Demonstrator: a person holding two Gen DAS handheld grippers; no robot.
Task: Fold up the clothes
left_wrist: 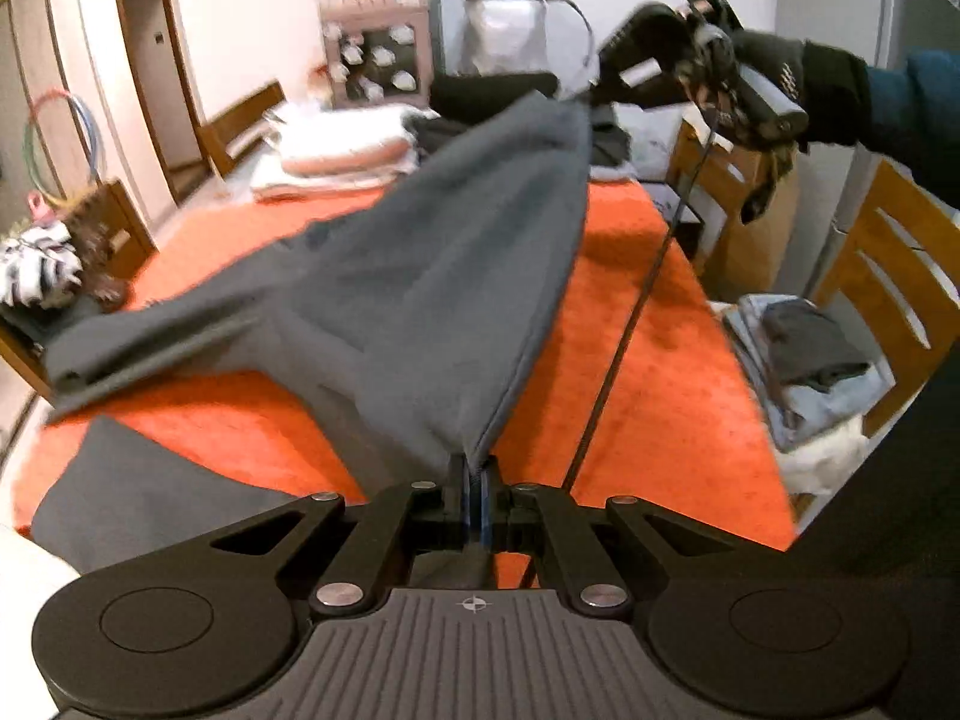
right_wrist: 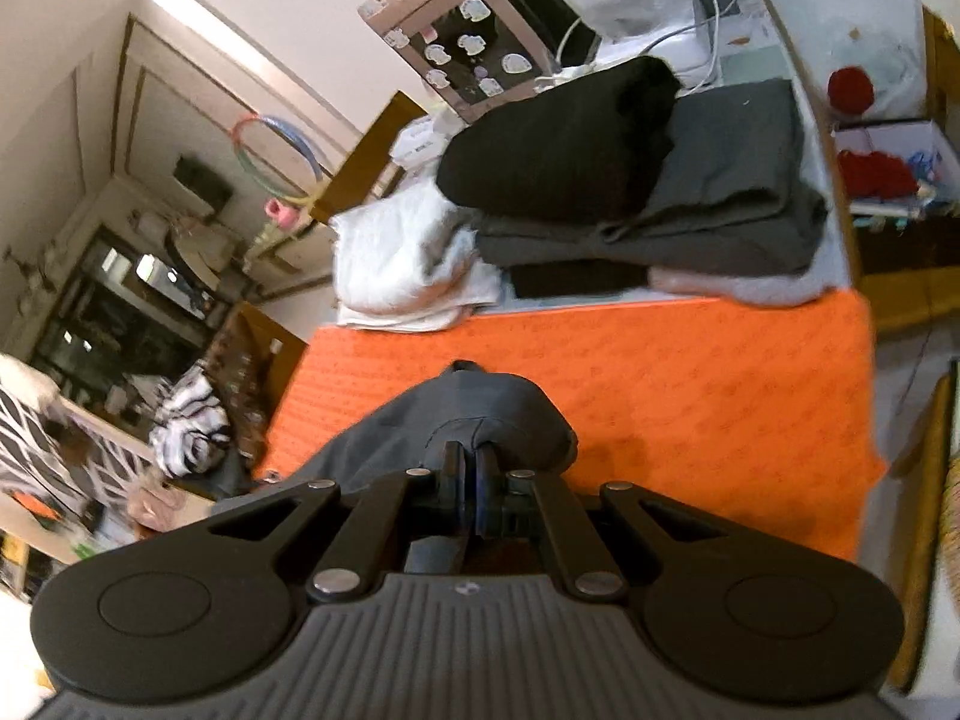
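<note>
Left gripper (left_wrist: 477, 480): jaws clamped on a corner of the grey garment (left_wrist: 432, 276), cloth pinched right between the pads at 6 o'clock of the left view. From there the garment fans up and away toward 1 o'clock, where the right gripper (left_wrist: 591, 97), held by a gloved hand (left_wrist: 804, 90), has the far corner; a loose end trails out to 9 o'clock over the orange mat (left_wrist: 630, 360). Right view: jaws closed on a bunched fold of the same garment (right_wrist: 474, 414), mat beyond it, and at 12 to 1 o'clock a stack of folded dark clothes (right_wrist: 660, 180) beside white towels (right_wrist: 402, 258). My read: the garment is lifted and stretched between both grips, mid-fold. To do this well I'd keep the top edge taut and level, let the hanging part settle flat on the mat, then bring the corners together squarely before letting go. Writing: the box with stickers (right_wrist: 456, 42) shows shapes only; nothing legible. The mat's faint print is too blurred to read.
</note>
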